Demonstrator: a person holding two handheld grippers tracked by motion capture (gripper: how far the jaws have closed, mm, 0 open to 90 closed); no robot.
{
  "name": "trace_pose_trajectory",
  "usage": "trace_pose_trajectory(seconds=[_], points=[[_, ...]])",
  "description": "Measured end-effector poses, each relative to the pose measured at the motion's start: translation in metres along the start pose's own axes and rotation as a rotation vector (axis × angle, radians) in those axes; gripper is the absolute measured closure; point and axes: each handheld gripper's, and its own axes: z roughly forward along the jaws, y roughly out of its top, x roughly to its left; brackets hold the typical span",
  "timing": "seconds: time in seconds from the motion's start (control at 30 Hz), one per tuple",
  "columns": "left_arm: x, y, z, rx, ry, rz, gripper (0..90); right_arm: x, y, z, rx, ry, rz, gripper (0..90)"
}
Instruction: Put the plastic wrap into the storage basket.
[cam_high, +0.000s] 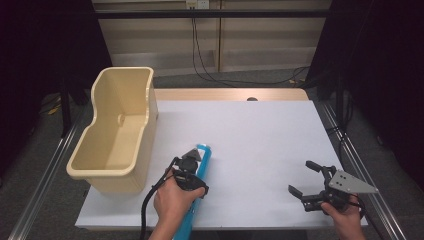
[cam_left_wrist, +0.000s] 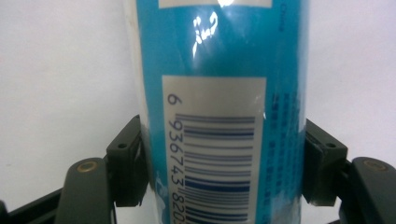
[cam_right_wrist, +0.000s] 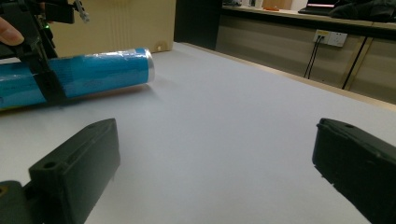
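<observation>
Beside the beige bin (cam_high: 120, 130), your left gripper (cam_high: 192, 165) has its jaws clamped on the blue tube (cam_left_wrist: 219, 93), one pad on each flank near the barcode, the tube lying flat on the white table (cam_high: 260, 145). Keep that squeeze centred and lift level so it cannot roll out. Farther right, your right gripper (cam_high: 312, 182) rests wide open, nothing between its jaws.

blue cylindrical foil-wrapped tube (cam_high: 199, 175): 1, lying just right of the bin | cream plastic open-top bin (cam_high: 116, 131): 1 | white rectangular table top (cam_high: 260, 135): 1, under the bin | black two-jaw grippers: 2, left gripper (cam_left_wrist: 223, 163) near the bin, right gripper (cam_high: 306, 178) well apart from it
</observation>
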Motion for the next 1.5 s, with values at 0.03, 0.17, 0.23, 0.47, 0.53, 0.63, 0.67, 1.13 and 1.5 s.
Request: trace_pose_trajectory(seconds=[0.03, 0.17, 0.23, 0.47, 0.53, 0.63, 0.67, 1.13, 1.5], points=[[0.001, 0.001, -0.004, -0.008, -0.012, -0.011, 31.6, 0.000, 0.000, 0.000, -0.001, 0.000, -0.001, 0.2], [0.005, 0.006, -0.015, -0.003, -0.014, -0.005, 31.9, 0.000, 0.000, 0.000, -0.001, -0.002, -0.001, 0.2], [0.006, 0.008, -0.020, -0.021, -0.016, -0.018, 32.0, 0.000, 0.000, 0.000, -0.003, -0.002, -0.001, 0.2], [0.011, 0.014, -0.030, -0.044, -0.020, -0.028, 32.2, 0.000, 0.001, -0.001, -0.003, -0.003, 0.000, 0.2], [0.011, 0.016, -0.033, -0.041, -0.023, -0.029, 32.2, 0.000, 0.001, 0.000, -0.004, -0.003, -0.001, 0.2], [0.013, 0.019, -0.038, -0.053, -0.027, -0.031, 32.2, -0.001, 0.000, -0.001, -0.004, -0.002, 0.002, 0.2], [0.013, 0.020, -0.040, -0.060, -0.024, -0.034, 32.2, -0.001, 0.001, -0.001, -0.004, -0.004, 0.003, 0.2], [0.021, 0.026, -0.073, -0.111, -0.026, -0.047, 32.3, -0.002, 0.001, -0.002, -0.012, -0.008, 0.006, 0.2], [0.028, 0.030, -0.104, -0.147, -0.029, -0.068, 32.3, -0.002, 0.001, -0.002, -0.011, -0.009, 0.009, 0.2]])
